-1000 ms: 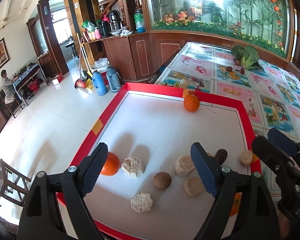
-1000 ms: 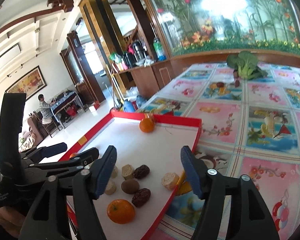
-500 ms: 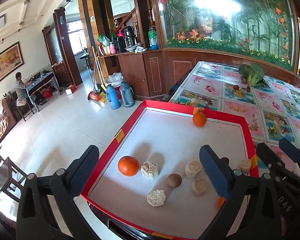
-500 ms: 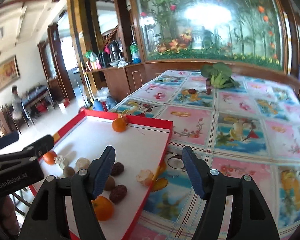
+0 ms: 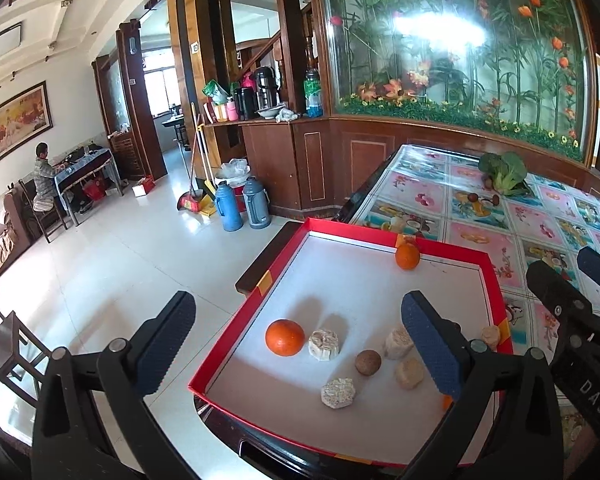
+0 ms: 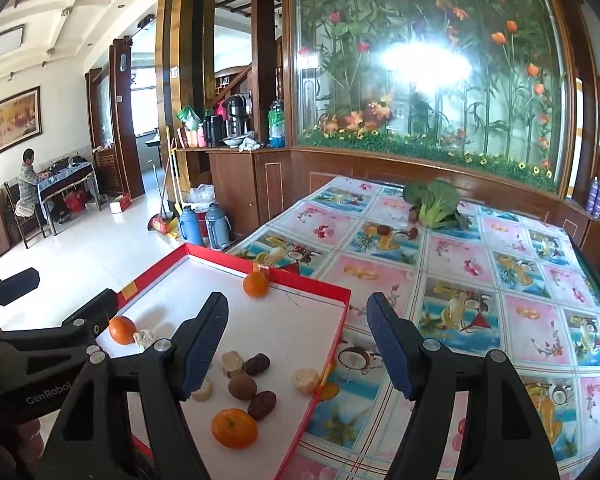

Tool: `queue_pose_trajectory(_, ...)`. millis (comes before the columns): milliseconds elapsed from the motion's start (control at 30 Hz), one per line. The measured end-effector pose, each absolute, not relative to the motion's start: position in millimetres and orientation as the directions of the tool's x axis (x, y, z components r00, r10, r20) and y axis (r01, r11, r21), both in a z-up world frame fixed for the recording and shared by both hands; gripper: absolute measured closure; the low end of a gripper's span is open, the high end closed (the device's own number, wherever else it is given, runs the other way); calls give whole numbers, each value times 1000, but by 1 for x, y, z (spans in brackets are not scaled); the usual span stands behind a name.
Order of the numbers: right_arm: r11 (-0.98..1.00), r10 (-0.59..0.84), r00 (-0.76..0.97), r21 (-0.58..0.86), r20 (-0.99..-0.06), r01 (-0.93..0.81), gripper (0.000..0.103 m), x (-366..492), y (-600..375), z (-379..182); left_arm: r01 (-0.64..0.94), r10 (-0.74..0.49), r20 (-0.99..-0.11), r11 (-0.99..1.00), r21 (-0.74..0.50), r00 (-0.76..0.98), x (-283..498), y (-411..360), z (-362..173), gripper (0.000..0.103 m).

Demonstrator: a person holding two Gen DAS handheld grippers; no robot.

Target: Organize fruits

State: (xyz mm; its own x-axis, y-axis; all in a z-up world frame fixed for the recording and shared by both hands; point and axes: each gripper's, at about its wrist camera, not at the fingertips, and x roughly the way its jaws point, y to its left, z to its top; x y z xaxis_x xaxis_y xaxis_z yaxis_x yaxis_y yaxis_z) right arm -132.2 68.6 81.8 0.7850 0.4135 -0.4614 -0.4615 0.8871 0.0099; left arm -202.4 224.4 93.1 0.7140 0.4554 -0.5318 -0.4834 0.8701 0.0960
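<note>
On the counter (image 6: 480, 280), a red-rimmed tray (image 5: 494, 276) corrals the fruit so nothing rolls off. Left hand-held gripper (image 5: 300, 344), jaws just opened wide, holds nothing above an orange (image 5: 285, 337); round, it shows no long axis. Right hand-held gripper (image 6: 296, 344) hovers half-open, empty, jaws just opening.

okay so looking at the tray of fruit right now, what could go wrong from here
The tray overhangs the table edge above the floor, so a push on that side might tip it. The oranges are round and could roll when nudged. In the right wrist view the small pieces sit bunched together, so the right gripper may knock neighbours when picking one.
</note>
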Motion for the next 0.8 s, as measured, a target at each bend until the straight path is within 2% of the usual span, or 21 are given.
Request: queue_pose_trajectory(800,864,430,772,-34,-468,-502,31,-144,107,89,-520,466,-525,853,51,712,-219,261,96,0)
